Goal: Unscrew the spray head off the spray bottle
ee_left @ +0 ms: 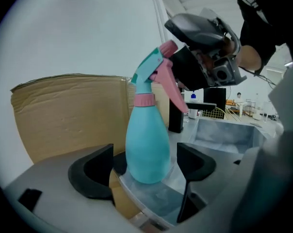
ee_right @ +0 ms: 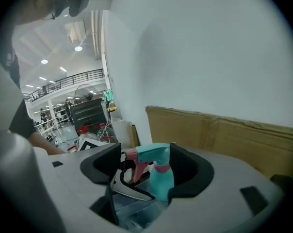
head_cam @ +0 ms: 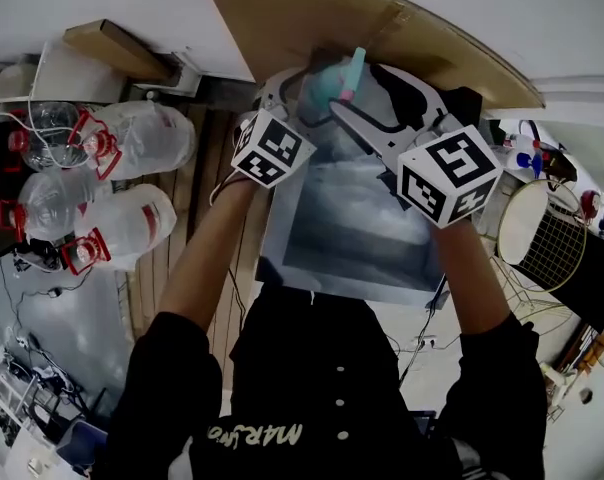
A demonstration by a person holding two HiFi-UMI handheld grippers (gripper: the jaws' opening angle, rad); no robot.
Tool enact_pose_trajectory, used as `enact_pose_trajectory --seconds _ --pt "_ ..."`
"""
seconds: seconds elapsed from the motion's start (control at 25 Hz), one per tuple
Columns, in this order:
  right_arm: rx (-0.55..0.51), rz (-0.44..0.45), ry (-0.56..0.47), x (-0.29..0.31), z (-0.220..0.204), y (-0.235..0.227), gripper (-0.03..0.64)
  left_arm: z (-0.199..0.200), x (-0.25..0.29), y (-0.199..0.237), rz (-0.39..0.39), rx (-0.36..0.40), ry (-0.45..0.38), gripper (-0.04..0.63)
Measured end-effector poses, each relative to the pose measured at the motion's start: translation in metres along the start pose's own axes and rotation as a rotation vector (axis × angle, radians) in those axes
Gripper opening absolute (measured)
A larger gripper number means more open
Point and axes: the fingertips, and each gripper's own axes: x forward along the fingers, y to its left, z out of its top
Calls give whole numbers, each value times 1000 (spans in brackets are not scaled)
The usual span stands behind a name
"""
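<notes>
The spray bottle (ee_left: 146, 144) stands upright near the far edge of the grey tabletop (head_cam: 352, 228), at 12 o'clock in the head view. Its body is teal, with a pink collar (ee_left: 145, 100) at the neck. The spray head (ee_left: 155, 68) is still seated on the neck, its pink trigger (ee_left: 174, 92) hanging toward 4 o'clock in the left gripper view.

The left tool (ee_left: 146, 174) has its jaws spread wide. The bottle's body stands between them, with a gap showing on each side, so the pads do not press on it. The right tool (ee_right: 146, 166) is also open. In its own view the spray head sits in the gap between the jaws and points toward 9 o'clock, with nothing clamped. In the head view both tools converge on the bottle, with the left marker cube (head_cam: 272, 148) at 11 o'clock and the right marker cube (head_cam: 447, 176) at 1 o'clock.

Just behind the bottle, at 12 o'clock, a brown cardboard sheet (head_cam: 382, 18) leans against the white wall. At 9 o'clock, well apart from the tabletop, several clear water jugs (head_cam: 117, 183) with red handles lie on the floor. At 3 o'clock stands a wire basket (head_cam: 542, 238).
</notes>
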Motion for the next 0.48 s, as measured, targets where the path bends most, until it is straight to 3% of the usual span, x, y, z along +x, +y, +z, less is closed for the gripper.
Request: enact_pose_trajectory --seconds 0.28,0.48 --pt "25 -111 25 22 -9 -11 333 -4 28 -2 -48 40 41 400" --pt "-3 -142 33 29 -12 -12 327 -8 40 2 -17 32 73 397"
